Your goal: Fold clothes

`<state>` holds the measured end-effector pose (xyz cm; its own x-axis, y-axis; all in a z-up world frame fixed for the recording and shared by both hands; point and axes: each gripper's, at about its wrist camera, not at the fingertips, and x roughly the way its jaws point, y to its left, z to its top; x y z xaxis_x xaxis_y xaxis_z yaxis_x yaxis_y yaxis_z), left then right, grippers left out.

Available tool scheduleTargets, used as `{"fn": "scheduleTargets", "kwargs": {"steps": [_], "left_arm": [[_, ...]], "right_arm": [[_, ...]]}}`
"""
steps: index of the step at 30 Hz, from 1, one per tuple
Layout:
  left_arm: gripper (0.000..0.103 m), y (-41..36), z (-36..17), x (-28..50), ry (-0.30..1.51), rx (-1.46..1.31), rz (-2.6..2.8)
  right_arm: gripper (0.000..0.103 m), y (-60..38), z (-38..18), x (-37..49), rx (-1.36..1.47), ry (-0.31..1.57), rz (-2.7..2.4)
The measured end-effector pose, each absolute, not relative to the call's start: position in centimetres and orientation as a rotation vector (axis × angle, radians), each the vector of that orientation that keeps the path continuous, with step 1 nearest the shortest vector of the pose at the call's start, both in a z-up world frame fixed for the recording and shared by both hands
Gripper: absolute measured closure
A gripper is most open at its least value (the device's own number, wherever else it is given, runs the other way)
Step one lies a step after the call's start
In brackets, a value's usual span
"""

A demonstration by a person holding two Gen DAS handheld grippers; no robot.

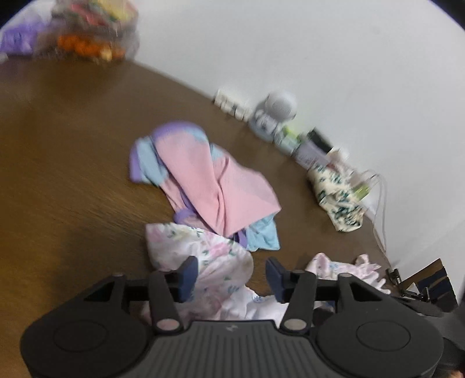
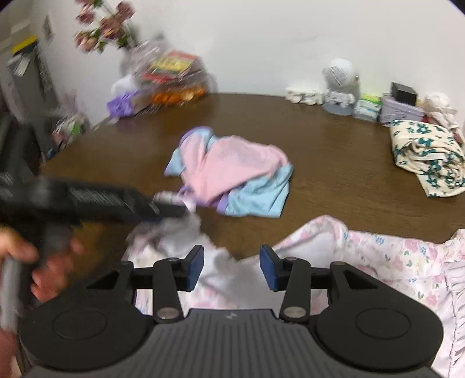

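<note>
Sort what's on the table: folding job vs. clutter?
Job: pink floral garment, pink-and-blue clothes heap, cream garment with green flowers.
Clutter: white speaker, boxes by the wall, fruit basket, artificial flowers.

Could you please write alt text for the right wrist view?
The right hand-held gripper, jaws open and empty, hovers over a white pink-flowered garment on a brown wooden table. Beyond lies a crumpled pink, blue and purple garment; the left hand-held gripper enters blurred from the left.

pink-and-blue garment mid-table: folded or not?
Not folded. The pink, light-blue and purple garment lies crumpled in a heap on the brown wooden table, layers bunched unevenly.
</note>
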<state>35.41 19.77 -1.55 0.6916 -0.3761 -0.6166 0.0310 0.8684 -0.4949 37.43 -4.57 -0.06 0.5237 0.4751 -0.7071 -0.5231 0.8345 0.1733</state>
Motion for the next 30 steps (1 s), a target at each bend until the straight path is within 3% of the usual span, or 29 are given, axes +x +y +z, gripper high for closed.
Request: {"fn": "scheduleTargets", "kwargs": {"steps": [3, 6, 13, 18, 20, 22, 26, 28, 30], "left_arm": [[0.038, 20.4, 0.5, 31.9, 0.768, -0.341, -0.229], [0.038, 20.2, 0.9, 28.4, 0.82, -0.206, -0.247], [0.033, 19.9, -0.7, 21.3, 0.878, -0.292, -0.463], [0.035, 16.8, -1.4, 19.7, 0.877, -0.172, -0.438], [0.046, 15.5, -1.9, 20.0, 0.887, -0.104, -0.388], [0.091, 14.9, -2.3, 19.7, 0.889, -0.031, -0.366], [0.099, 14.1, -2.5, 18.4, 0.871, 0.123, -0.324], [0.1, 14.2, -2.2, 17.5, 0.847, 0.207, -0.284], [0.1, 14.3, -1.9, 16.4, 0.815, 0.32, -0.236]], "right_arm": [[0.057, -4.1, -0.2, 36.5, -0.088, 0.843, 0.642], [0.053, -3.7, -0.1, 35.0, -0.109, 0.839, 0.704], [0.053, -4.5, -0.8, 29.2, -0.226, 0.82, 0.795], [0.053, -5.4, -1.8, 27.0, -0.273, 0.822, 0.771], [0.053, -5.4, -2.1, 26.8, -0.28, 0.815, 0.759], [0.053, -5.1, -2.5, 26.8, -0.301, 0.797, 0.748], [0.067, -3.4, -3.0, 26.2, -0.367, 0.753, 0.799], [0.101, -2.6, -3.2, 25.7, -0.428, 0.747, 0.807], [0.102, -2.7, -3.1, 25.2, -0.455, 0.729, 0.788]]}}
